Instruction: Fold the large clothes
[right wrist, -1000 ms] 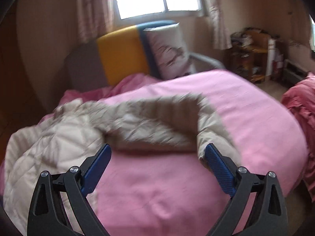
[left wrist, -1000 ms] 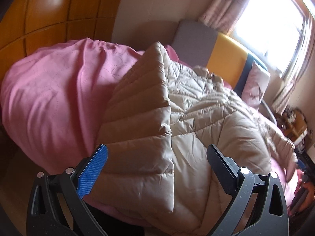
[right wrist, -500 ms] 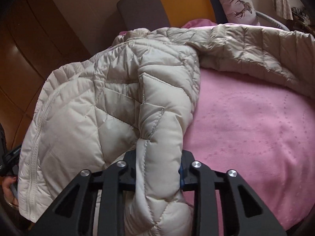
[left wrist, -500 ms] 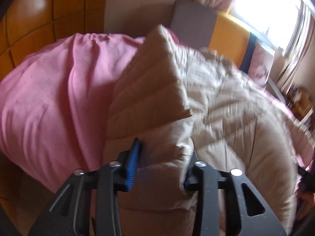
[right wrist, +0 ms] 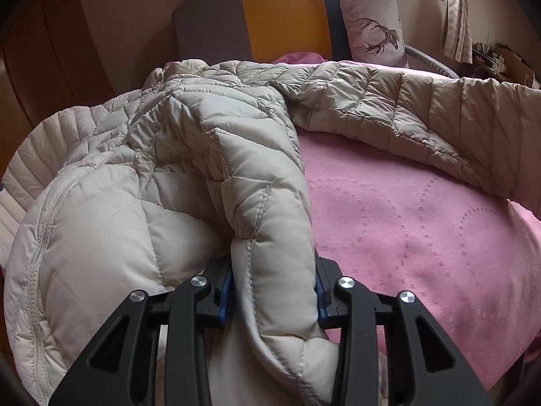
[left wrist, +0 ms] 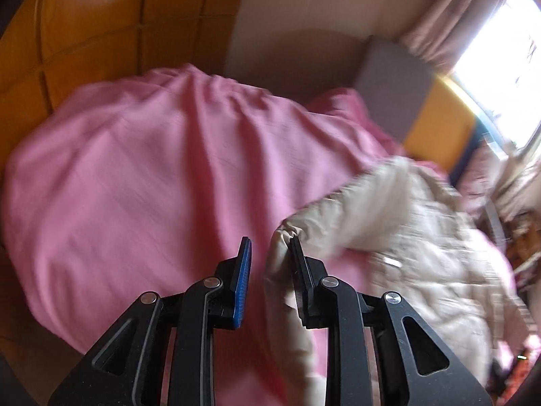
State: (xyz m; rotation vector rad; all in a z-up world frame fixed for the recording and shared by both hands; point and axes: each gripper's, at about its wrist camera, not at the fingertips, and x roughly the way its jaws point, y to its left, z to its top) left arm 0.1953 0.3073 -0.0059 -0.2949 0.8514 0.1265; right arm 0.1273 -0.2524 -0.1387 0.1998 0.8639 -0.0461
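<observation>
Jacket (right wrist: 162,176), beige and quilted, is spread across a bed covered by a pink bedspread (right wrist: 422,237). In the right wrist view, the bulk of the garment is seen left of centre, with one long quilted part (right wrist: 439,108) stretched to the right across the far side of the bed. A thick padded fold is found directly between the jaws of the right hand-held gripper (right wrist: 274,287); both pads are pressed against it, and the jaws are easing apart at this moment with the fold between them.

In the left wrist view, which is blurred, an edge of the jacket (left wrist: 338,223) is seen at the left hand-held gripper (left wrist: 268,253). The fabric is laid against the right-hand jaw, while a gap of pink is visible beside the blue-padded jaw. The jaws are drawing together; a firm pinch cannot be confirmed. The rest of the garment is trailed to the right. A striped headboard (right wrist: 280,17) and a deer-print cushion (right wrist: 372,23) are noted behind.
</observation>
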